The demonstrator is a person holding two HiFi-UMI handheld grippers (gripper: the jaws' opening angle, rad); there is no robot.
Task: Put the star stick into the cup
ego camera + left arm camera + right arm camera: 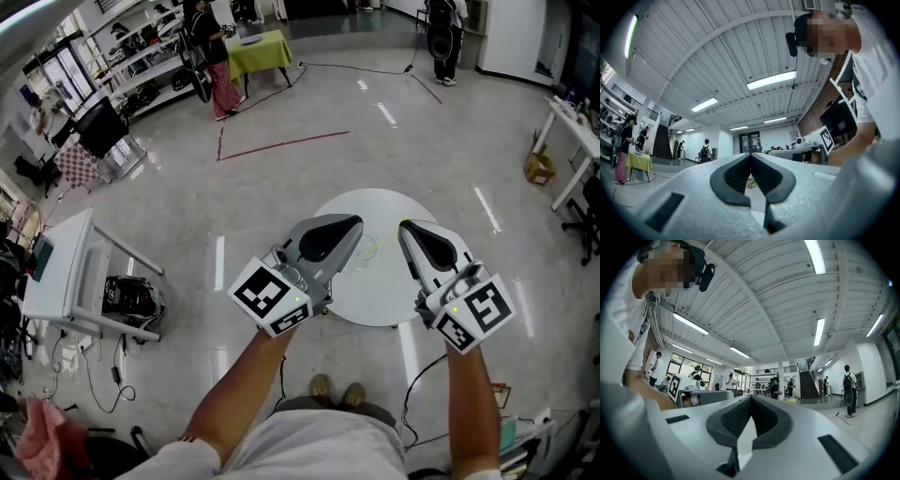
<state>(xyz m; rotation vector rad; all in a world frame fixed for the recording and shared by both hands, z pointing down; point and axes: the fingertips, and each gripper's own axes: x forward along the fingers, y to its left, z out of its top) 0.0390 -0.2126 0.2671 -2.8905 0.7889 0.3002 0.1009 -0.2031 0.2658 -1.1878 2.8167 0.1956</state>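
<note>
Over a round white table [380, 298] I hold both grippers, pointing away from me. My left gripper [354, 225] is shut and empty; in the left gripper view its jaws [751, 155] meet at the tips. My right gripper [405, 229] is shut too, with nothing between its pads [750, 399]. Between the two, on the table, stands a faint clear cup [364, 249]. A thin yellowish streak [381, 234] lies beside it, too small to tell as the star stick. Both gripper views look out over the hall and show no table.
A white desk [64, 267] stands at the left with a black bag [131, 296] under it. Far back are a yellow-green table [258, 49] and standing people. A cardboard box [539, 167] sits by a white table at the right. Cables trail on the floor.
</note>
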